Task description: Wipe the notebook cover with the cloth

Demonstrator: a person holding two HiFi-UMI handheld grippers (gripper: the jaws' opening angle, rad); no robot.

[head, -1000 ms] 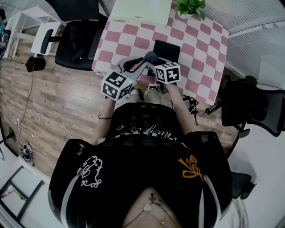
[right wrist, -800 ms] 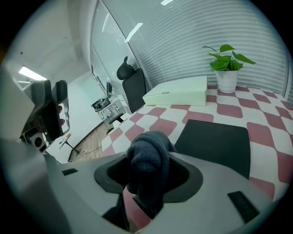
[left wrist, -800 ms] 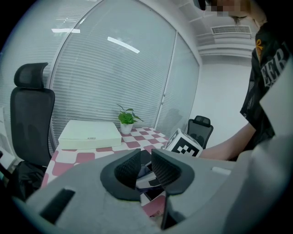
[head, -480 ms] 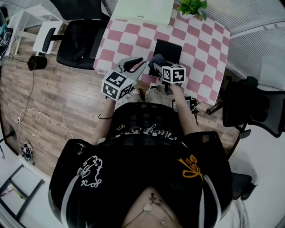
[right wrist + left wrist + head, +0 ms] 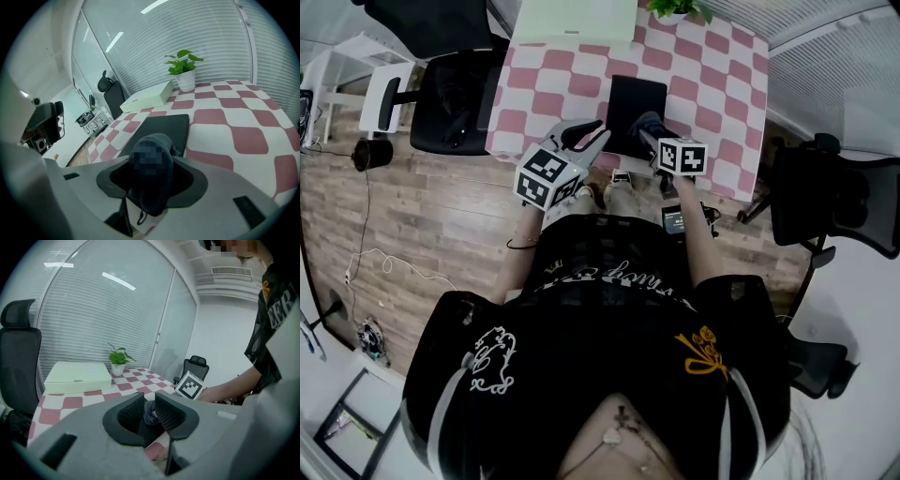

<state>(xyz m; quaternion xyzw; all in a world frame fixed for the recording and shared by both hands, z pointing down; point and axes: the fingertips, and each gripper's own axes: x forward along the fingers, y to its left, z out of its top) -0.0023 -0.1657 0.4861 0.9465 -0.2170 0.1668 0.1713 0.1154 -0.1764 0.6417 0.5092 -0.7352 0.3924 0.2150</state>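
The black notebook [image 5: 633,108] lies flat on the pink-and-white checked table [image 5: 722,84]. My right gripper [image 5: 654,131] is shut on a bunched dark blue cloth [image 5: 648,123] over the notebook's near right edge. In the right gripper view the cloth [image 5: 152,192] fills the jaws of that gripper [image 5: 152,180], with the notebook [image 5: 159,131] just beyond. My left gripper [image 5: 589,139] hovers at the table's near edge, left of the notebook. In its own view the left gripper [image 5: 150,404] shows a narrow gap with nothing held; the cloth [image 5: 151,412] is seen beyond.
A flat cream box [image 5: 577,21] and a potted plant [image 5: 675,7] stand at the table's far side. Black office chairs stand left [image 5: 455,94] and right [image 5: 834,202] of the table. Wood floor lies to the left.
The right gripper has carried the cloth rightward, from the notebook's near left corner to its near right edge. The left gripper has hardly moved.
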